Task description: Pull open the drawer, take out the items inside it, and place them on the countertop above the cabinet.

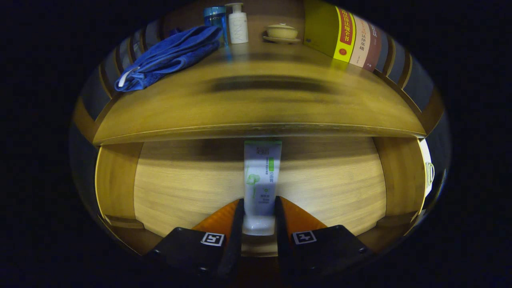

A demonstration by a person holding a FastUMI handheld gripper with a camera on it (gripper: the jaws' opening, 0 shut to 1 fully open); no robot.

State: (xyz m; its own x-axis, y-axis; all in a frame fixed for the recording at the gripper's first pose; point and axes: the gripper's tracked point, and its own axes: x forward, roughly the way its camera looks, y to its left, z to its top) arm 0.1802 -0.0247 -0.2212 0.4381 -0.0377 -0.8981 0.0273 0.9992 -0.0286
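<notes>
the drawer point(180, 188) stands pulled open under the countertop point(256, 108). a tube point(262, 180) lies on the drawer's wooden floor, its cap end between the fingers of the gripper point(259, 208), its far end reaching under the countertop's edge. both fingers sit flush against the tube's sides. on the countertop, a blue towel point(168, 56) lies beside a blue bottle point(215, 18) and a white pump bottle point(238, 24); a lidded bowl on a saucer point(282, 32) stands next to upright books point(344, 34).
</notes>
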